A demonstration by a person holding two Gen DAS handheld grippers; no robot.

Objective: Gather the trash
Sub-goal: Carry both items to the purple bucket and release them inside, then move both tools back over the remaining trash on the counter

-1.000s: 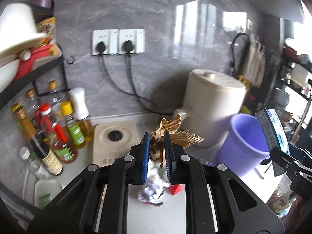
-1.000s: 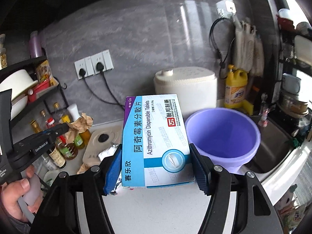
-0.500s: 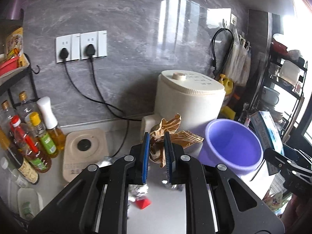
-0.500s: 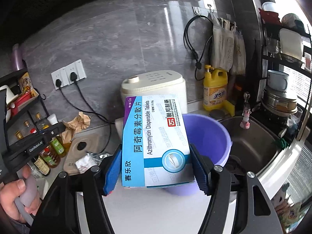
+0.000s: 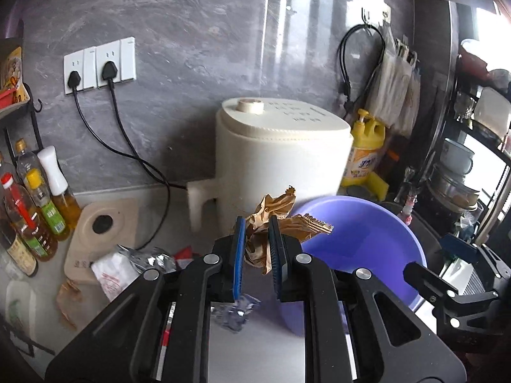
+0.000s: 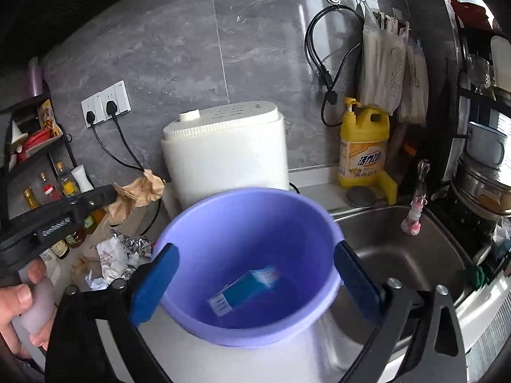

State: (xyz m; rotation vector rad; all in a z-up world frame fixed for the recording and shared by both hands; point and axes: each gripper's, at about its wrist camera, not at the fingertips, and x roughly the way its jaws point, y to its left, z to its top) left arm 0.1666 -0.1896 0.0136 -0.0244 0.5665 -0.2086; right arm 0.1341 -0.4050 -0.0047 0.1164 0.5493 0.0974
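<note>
Right gripper (image 6: pixel 252 279) spread wide above the purple bucket (image 6: pixel 191 223), jaws just opened, nothing between them; medicine box (image 6: pixel 244 290) lying in the bucket's bottom. Left gripper (image 5: pixel 258 255) pinching crumpled brown paper (image 5: pixel 271 210) just beside the rim. Drop step under way; next, carry over the opening and release. More wrappers (image 6: pixel 111 252) on the counter.
</note>
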